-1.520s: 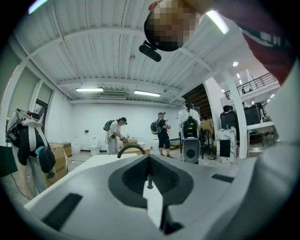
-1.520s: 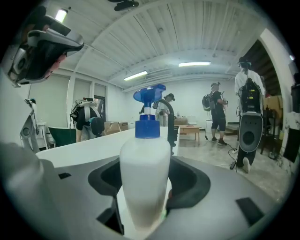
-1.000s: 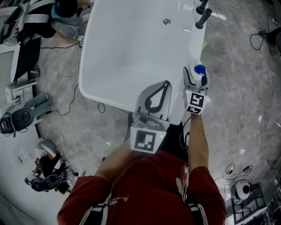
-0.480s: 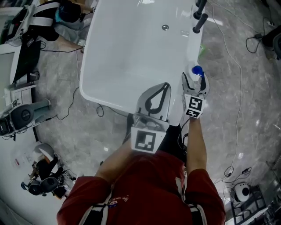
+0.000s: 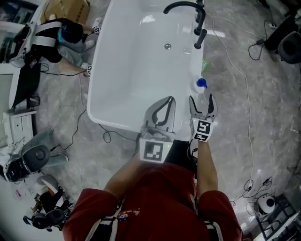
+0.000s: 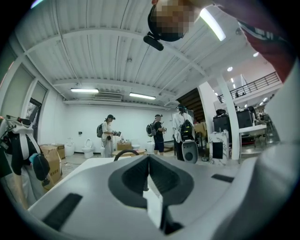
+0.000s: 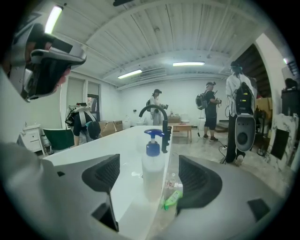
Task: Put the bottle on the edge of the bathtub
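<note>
The white bathtub (image 5: 131, 80) fills the upper middle of the head view, and a black faucet (image 5: 186, 7) stands at its 1 o'clock corner. The gripper views add what that view lacks: a hall behind the tub, with several people (image 7: 211, 112) standing at 12 to 2 o'clock.

The left gripper (image 5: 170, 100) hangs over the tub's 6 o'clock end. Its own view shows the jaws pressed together with nothing between them (image 6: 149, 161). The right gripper (image 5: 202, 100) sits just beside it at 3 o'clock. Its jaws are spread wide, having just been opening, and they grip nothing.

The bottle (image 5: 201, 87), clear with a blue pump, stands upright on the tub's 3 o'clock rim, just past the right gripper's tips at 12 o'clock. The right gripper view (image 7: 149, 164) shows the bottle (image 7: 153, 171) framed in the gap, with neither pad touching it. The faucet (image 7: 157, 117) rises behind it. Only this view makes plain a small green object (image 7: 172, 199) at the bottle's 5 o'clock, seemingly on the floor beside the tub.
</note>
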{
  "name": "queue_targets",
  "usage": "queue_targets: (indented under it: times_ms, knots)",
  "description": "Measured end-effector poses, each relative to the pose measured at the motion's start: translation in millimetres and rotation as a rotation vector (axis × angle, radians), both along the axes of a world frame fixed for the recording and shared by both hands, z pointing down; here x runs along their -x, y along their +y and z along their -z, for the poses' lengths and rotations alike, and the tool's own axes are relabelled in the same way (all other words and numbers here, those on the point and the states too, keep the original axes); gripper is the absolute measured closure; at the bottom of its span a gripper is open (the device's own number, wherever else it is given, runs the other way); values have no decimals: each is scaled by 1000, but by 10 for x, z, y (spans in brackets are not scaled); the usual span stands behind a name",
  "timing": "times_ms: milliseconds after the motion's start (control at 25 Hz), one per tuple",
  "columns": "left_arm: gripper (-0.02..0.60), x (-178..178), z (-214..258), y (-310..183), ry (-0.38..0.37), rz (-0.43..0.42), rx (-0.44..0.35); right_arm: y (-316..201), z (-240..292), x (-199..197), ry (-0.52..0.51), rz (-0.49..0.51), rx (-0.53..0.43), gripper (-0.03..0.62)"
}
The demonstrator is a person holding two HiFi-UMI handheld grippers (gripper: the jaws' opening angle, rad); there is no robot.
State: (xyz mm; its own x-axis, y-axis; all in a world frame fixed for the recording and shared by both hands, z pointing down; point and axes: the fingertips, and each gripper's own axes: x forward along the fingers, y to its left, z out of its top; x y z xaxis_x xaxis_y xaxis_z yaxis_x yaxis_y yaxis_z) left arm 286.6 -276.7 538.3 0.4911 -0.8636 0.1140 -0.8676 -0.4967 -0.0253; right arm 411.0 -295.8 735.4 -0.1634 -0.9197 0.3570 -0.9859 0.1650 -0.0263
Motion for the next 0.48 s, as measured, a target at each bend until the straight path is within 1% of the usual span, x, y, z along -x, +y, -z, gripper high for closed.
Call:
queue_targets:
  times_ms: [120,280,480]
  knots:
    - [566,23,26,-30,15,-26,-17,125,208,47,3,-14,-20,214]
    - [566,34,94,-120,31,-67,-44,179,681,149,12,-38,-98,214]
    - [566,76,463,14,43,-129,-85,396,1463,228,-11,-91,-164,214]
